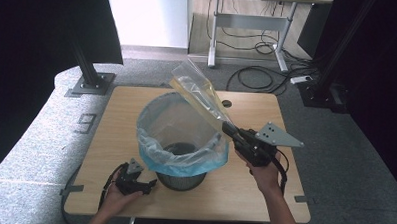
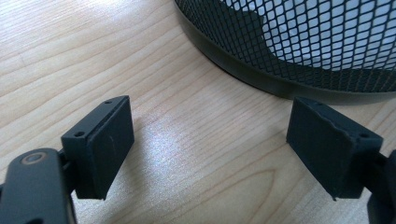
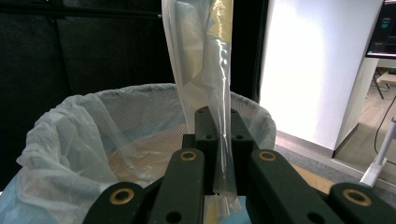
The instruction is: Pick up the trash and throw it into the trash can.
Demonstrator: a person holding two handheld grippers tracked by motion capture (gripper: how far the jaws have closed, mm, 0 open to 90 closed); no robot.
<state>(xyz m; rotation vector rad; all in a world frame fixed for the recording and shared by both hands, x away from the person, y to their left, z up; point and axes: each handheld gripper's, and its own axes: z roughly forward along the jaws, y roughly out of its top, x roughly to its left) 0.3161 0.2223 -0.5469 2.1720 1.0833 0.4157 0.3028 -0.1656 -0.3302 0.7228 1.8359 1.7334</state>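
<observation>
Pinching a crumpled clear plastic wrapper (image 1: 197, 92) between its closed jaws, the right gripper (image 1: 229, 128) holds it tilted up over the rim of the black wire-mesh waste bin (image 1: 184, 179), which is already lined with a translucent pale-blue plastic bag (image 1: 180, 159) and stands on the light wooden table (image 1: 243, 193). By my reading, the pick-up is done and what remains is lowering and dropping the wrapper inside. The left gripper (image 1: 143, 182) rests on the table beside the bin's base, jaws spread wide and empty.
</observation>
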